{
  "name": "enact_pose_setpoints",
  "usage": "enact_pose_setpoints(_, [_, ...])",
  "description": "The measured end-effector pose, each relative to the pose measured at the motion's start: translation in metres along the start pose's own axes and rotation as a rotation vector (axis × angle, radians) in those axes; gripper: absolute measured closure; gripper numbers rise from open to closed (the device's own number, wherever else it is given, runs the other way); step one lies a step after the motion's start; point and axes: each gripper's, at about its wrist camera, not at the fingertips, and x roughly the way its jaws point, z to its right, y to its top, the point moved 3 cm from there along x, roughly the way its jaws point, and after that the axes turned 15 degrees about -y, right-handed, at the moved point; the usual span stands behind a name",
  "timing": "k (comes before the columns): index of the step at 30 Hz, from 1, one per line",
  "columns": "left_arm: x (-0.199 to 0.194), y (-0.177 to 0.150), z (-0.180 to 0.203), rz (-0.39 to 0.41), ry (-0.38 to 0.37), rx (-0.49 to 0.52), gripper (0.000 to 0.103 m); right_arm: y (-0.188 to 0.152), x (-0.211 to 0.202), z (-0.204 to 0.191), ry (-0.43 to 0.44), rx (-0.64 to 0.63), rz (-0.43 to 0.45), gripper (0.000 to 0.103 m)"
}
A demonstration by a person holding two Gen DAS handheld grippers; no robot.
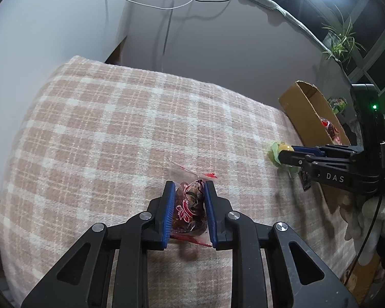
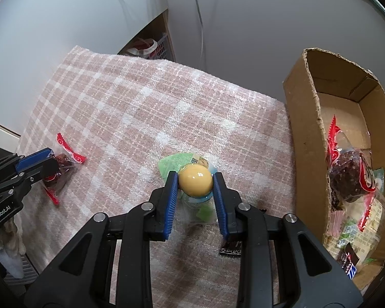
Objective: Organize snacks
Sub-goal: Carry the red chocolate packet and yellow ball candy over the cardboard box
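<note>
My left gripper (image 1: 188, 187) is shut on a clear red-trimmed packet of dark dried fruit (image 1: 190, 211), which lies on the pink checked cloth (image 1: 115, 128). From the right wrist view that same gripper (image 2: 51, 160) and packet (image 2: 64, 165) sit at the far left. My right gripper (image 2: 195, 175) is shut on a yellow ball-shaped snack in a green and clear wrapper (image 2: 195, 181), low over the cloth (image 2: 141, 107). In the left wrist view it (image 1: 279, 151) reaches in from the right, holding that snack (image 1: 276, 151).
An open cardboard box (image 2: 305, 138) stands at the right edge of the cloth, holding a similar dried-fruit packet (image 2: 349, 177) and several other wrapped snacks. A small dark packet (image 2: 230, 251) lies under my right gripper. A wall with hanging cables is behind.
</note>
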Motion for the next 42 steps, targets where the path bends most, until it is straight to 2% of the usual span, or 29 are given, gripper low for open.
enact_pose_setpoints(11, [-0.018, 0.006, 0.01, 0.041, -0.024, -0.017, 0.082, -0.002, -0.046, 0.009, 0.066, 0.028, 0.069, 0.075])
enact_pose_setpoints(21, [-0.027, 0.026, 0.041, 0.075, -0.064, 0.025, 0.082, 0.002, -0.094, 0.054, 0.113, 0.097, 0.127, 0.075])
enact_pose_setpoints(28, [-0.016, 0.046, 0.071, 0.084, -0.106, 0.051, 0.082, 0.0, -0.107, 0.099, 0.059, 0.141, 0.15, 0.075])
enact_pose_setpoints(42, [0.042, 0.085, 0.159, 0.013, -0.173, 0.225, 0.082, -0.016, -0.092, 0.197, -0.045, 0.261, 0.137, 0.075])
